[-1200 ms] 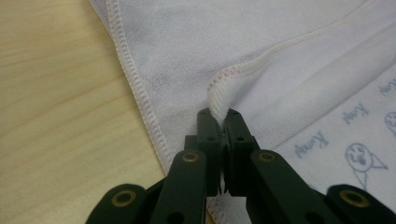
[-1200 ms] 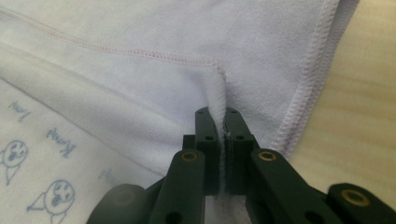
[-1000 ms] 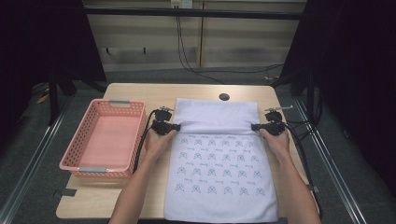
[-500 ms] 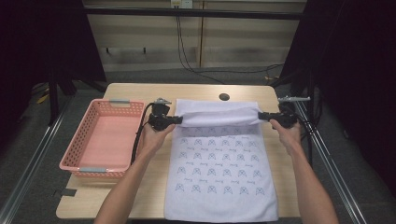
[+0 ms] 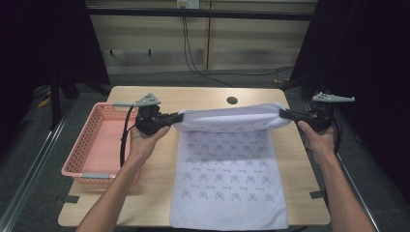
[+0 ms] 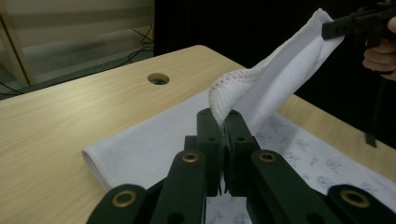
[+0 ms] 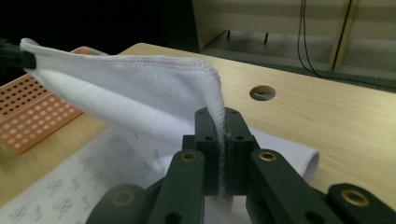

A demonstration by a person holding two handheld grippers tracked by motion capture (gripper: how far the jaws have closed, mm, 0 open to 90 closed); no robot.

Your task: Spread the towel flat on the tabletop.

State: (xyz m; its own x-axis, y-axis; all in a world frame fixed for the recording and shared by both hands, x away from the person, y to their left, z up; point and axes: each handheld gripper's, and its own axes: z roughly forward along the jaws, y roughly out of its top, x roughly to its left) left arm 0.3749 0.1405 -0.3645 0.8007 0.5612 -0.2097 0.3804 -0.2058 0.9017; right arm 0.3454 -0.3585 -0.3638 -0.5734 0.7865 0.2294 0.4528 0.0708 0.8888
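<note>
Towel (image 5: pixel 227 159) fold: far corners are clamped in the left tool (image 5: pixel 170 119) and right tool (image 5: pixel 286 115), best kept level and taut above the worktop (image 5: pixel 159 193).

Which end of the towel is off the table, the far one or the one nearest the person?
The far end of the towel: the left gripper and right gripper pinch its corners and hold it raised, while the patterned near end lies flat.
</note>
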